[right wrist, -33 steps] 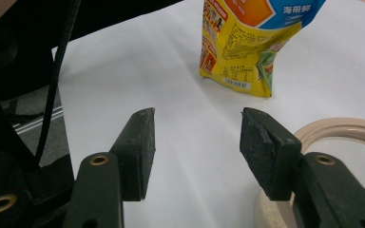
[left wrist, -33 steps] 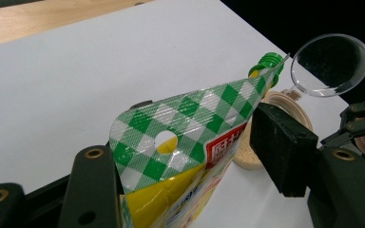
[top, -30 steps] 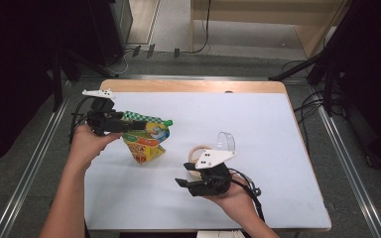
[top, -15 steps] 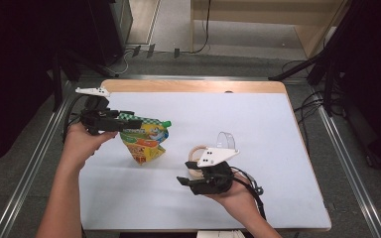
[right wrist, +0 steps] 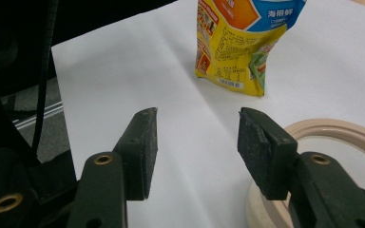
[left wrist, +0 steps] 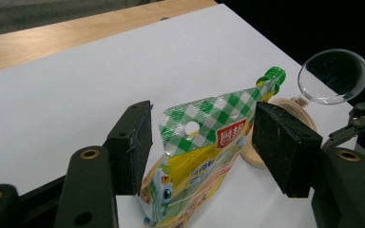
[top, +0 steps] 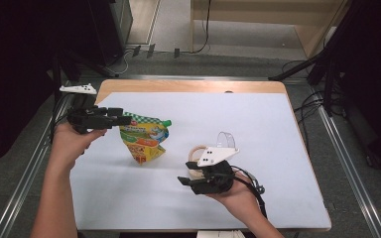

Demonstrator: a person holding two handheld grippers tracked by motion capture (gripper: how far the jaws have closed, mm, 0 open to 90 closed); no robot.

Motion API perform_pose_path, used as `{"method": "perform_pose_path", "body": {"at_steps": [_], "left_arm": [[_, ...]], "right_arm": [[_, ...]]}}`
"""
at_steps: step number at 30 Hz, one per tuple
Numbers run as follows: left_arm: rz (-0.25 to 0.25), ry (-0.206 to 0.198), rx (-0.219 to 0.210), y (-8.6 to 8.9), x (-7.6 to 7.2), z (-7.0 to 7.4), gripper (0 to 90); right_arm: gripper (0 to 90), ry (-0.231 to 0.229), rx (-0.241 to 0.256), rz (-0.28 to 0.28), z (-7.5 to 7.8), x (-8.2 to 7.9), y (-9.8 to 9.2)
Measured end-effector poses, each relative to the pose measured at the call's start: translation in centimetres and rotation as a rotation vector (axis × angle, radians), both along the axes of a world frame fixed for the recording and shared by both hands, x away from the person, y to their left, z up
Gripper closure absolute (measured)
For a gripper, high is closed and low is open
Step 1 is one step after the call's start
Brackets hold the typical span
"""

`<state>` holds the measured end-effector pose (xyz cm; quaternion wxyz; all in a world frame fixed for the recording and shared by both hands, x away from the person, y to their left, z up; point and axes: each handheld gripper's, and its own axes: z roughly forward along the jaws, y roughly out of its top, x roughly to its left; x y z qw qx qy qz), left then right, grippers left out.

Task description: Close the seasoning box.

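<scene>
Here, left gripper [left wrist: 202, 142] level, jaws apart w/ pouch [left wrist: 204, 142] top between, right gripper [right wrist: 197, 152] low, jaws apart.

- Pouch [top: 144, 140]: one, near the mat's left edge.
- Magnifier [top: 226, 140]: one, mid-mat.
- Wooden ring [top: 196, 153]: one, just beside the magnifier.
- Grippers: two.

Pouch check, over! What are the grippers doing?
Left gripper open, jaws either side of pouch top. Right gripper open, holding nothing. Pouch upright on table. Mirror beside right gripper, not blocking.
</scene>
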<state>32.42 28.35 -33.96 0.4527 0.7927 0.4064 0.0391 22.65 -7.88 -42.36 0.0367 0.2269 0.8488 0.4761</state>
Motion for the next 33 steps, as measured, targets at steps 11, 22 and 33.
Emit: {"method": "perform_pose_path", "body": {"at_steps": [11, 22, 33], "left_arm": [[0.092, -0.009, 0.038, 2.5, -0.2, -0.1, 39.1], [0.131, 0.019, 0.062, 3.3, 0.5, -2.0, 38.5], [0.119, 0.044, 0.065, 2.7, 1.1, -3.3, 38.2]], "right_arm": [[52.2, -0.003, 0.001, -0.015, 1.3, 0.2, -0.9], [60.7, 0.010, 0.012, -0.025, 3.1, 0.4, -2.1], [68.2, -0.008, 0.009, -0.015, 5.3, 0.5, -3.6]]}}
